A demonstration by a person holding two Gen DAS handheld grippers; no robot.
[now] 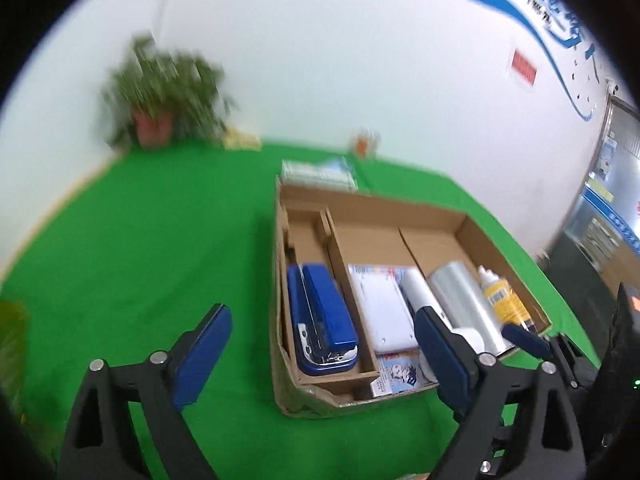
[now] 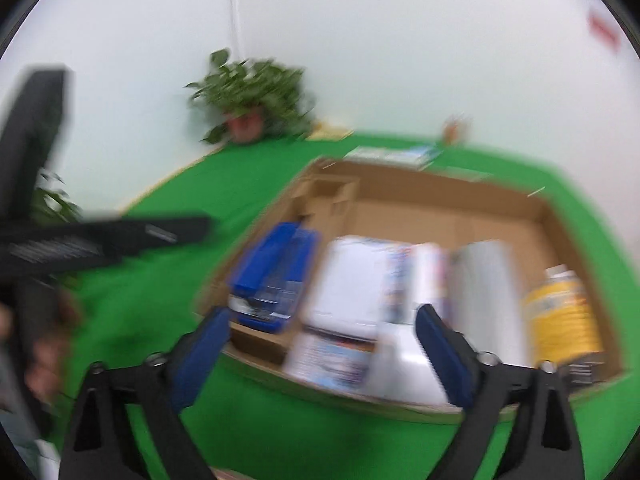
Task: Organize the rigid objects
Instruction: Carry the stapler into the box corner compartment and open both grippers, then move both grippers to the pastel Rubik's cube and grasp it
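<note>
A cardboard box [image 1: 436, 212] with dividers stands on the green table. Its narrow left slot holds a blue stapler [image 1: 324, 316]. The wide compartment holds a white flat device [image 1: 384, 312] on a booklet, a white tube [image 1: 420, 292], a silver can [image 1: 464, 304] and a yellow-labelled bottle [image 1: 500, 300]. My left gripper [image 1: 320, 344] is open and empty, just before the box's near edge. My right gripper [image 2: 320, 344] is open and empty, above the box's near rim [image 2: 360, 394]; that view is blurred. The stapler [image 2: 272, 280] and yellow bottle [image 2: 560, 316] show there too.
A potted plant [image 1: 160, 92] stands at the table's far left corner. A stack of booklets [image 1: 320, 172] lies behind the box, and a small orange item [image 1: 364, 144] by the wall. The other gripper's black body [image 2: 36, 168] fills the left of the right wrist view.
</note>
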